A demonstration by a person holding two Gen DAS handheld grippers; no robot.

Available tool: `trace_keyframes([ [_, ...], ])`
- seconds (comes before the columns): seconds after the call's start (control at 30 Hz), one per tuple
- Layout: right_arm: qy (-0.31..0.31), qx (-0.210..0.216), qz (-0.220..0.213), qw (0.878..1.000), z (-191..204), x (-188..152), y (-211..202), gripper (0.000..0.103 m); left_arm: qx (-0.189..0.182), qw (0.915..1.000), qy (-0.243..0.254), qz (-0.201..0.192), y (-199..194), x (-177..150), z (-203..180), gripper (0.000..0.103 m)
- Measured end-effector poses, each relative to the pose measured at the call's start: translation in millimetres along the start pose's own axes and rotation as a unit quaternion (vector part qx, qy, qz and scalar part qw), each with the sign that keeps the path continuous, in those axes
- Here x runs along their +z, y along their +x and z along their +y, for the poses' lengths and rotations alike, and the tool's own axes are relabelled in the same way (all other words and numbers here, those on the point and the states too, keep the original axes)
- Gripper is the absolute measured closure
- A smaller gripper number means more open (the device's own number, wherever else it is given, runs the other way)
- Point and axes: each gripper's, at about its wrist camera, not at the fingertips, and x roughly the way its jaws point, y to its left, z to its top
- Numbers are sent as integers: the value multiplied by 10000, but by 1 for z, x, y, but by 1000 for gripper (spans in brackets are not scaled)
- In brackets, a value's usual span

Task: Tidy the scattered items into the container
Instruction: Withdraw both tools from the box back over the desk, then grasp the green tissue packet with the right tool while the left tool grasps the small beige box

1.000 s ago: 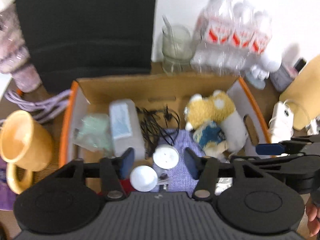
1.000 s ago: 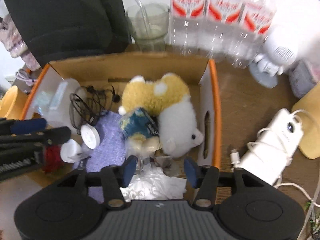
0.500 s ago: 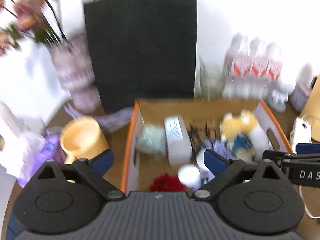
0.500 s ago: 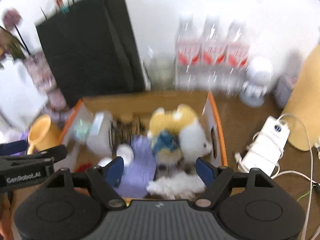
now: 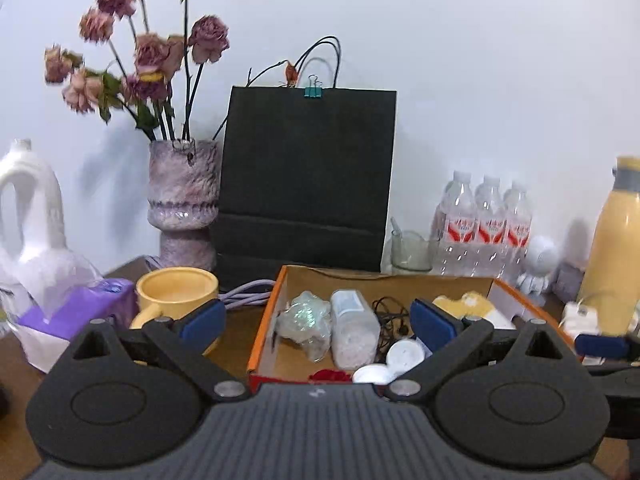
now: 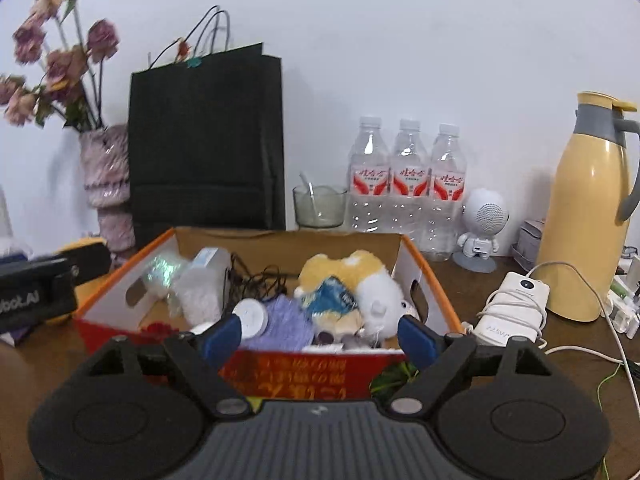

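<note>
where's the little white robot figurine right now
In the right wrist view the white robot figurine stands on the table at the back right, outside the box, between the three water bottles and the yellow thermos.

I see a plain cardboard box (image 6: 424, 280) with a fluffy plush toy (image 6: 352, 280) inside, a matt black paper bag (image 5: 308, 180), clear glossy plastic bottles (image 6: 408, 184), and a smooth glossy yellow jug (image 6: 588, 216).
</note>
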Motion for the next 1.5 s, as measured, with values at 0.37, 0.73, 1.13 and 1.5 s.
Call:
trace_keyframes([
  [0.37, 162, 597, 402, 9973, -1, -61, -96, 17, -97, 9989, 321, 334, -104, -50, -8, 0],
  [0.73, 21, 882, 631, 9941, 2, -118, -165, 16, -70, 9976, 465, 505, -170, -91, -13, 0],
  [1.13, 135, 676, 740, 9949, -11, -100, -106, 16, -246, 9936, 744, 814, -96, -77, -16, 0],
  [1.5, 463, 842, 1114, 9891, -26, -62, -16, 18, -674, 9812, 1155, 1392, -6, -77, -15, 11],
])
